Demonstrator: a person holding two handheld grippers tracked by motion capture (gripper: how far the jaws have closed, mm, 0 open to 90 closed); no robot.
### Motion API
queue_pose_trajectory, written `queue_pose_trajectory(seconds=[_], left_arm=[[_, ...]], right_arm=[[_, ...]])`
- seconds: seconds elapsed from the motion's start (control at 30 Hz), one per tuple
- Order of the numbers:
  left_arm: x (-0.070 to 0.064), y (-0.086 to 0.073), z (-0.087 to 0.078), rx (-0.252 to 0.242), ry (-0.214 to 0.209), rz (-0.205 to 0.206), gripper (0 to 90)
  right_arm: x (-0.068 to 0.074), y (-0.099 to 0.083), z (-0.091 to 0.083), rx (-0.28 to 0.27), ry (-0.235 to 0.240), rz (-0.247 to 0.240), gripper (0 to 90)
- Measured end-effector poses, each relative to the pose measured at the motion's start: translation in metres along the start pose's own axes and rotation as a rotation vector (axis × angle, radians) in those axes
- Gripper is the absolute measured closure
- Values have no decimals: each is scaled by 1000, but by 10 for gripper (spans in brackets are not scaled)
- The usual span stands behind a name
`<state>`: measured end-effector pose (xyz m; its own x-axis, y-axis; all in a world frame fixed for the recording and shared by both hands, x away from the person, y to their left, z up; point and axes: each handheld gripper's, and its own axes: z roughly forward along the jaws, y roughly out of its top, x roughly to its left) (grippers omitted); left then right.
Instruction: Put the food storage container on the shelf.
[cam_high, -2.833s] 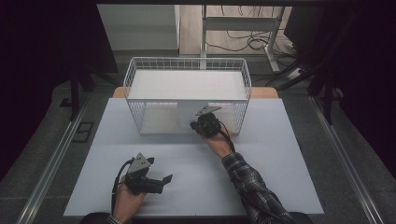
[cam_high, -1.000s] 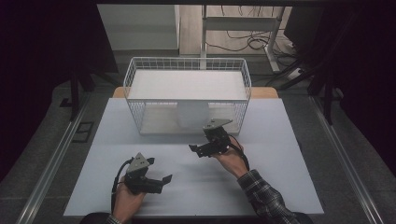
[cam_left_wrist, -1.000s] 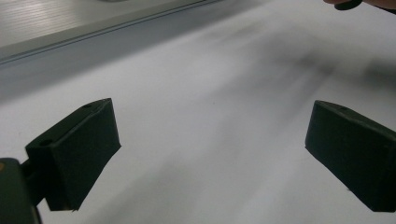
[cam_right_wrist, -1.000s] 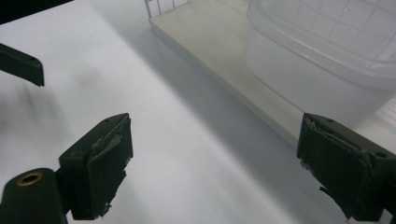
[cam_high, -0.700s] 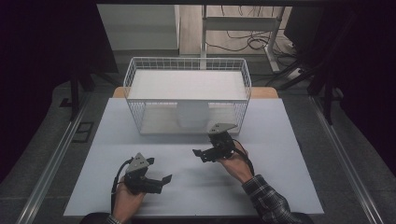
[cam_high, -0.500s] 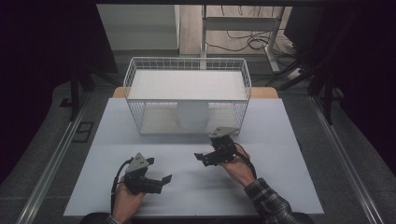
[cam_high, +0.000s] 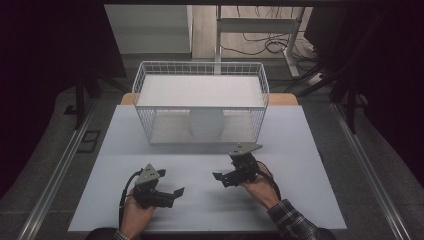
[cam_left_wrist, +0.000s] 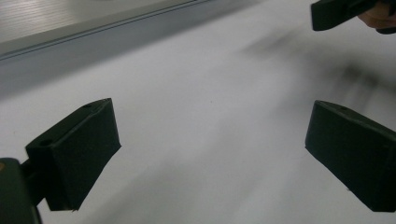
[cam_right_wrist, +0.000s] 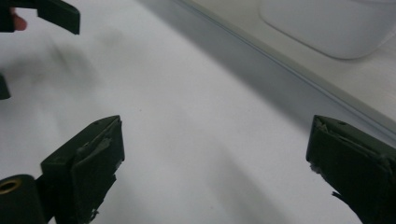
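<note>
You sit at a white table (cam_high: 300, 130) on grey floor (cam_high: 60, 140). Metal rails (cam_high: 55, 175) flank it at left and right. At the upper centre, cables (cam_high: 270, 47) lie under a desk frame (cam_high: 260, 25); darkness fills both upper corners.

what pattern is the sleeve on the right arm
Plaid check, dark with light lines, on the sleeve; the high view shows it best.

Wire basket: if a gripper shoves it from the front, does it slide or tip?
The wire basket is wide and low with a flat base on the smooth white table, so it would probably slide, not tip. Its thin open mesh suggests it is light. The white container inside might shift.
</note>
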<state>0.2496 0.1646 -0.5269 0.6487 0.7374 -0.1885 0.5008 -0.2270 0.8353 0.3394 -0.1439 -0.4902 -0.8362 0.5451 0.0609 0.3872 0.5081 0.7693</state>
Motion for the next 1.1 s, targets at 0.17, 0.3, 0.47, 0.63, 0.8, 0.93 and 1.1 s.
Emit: queue_pose_trajectory(seconds=[0.17, 0.3, 0.47, 0.63, 0.8, 0.93, 1.1], left_arm=[[2, 0, -1, -1, 2, -6, 25], [3, -1, -1, -2, 4, -12, 25], [4, -1, -1, -1, 6, -17, 25], [4, -1, -1, 0, 7, -15, 25], [5, -1, -3, 1, 11, -18, 25], [7, 0, -6, 9, 17, -22, 27], [11, 0, -11, 8, 32, -27, 29]], right_arm=[[1, -5, -8, -2, 1, 14, 6], [1, -11, -15, -1, -9, 20, 0], [0, -17, -24, -8, -22, 35, 0], [0, -23, -34, -13, -42, 46, 0], [0, -29, -43, -20, -62, 51, 0], [0, -34, -50, -22, -79, 52, 0], [0, -40, -60, -32, -104, 48, 0]])
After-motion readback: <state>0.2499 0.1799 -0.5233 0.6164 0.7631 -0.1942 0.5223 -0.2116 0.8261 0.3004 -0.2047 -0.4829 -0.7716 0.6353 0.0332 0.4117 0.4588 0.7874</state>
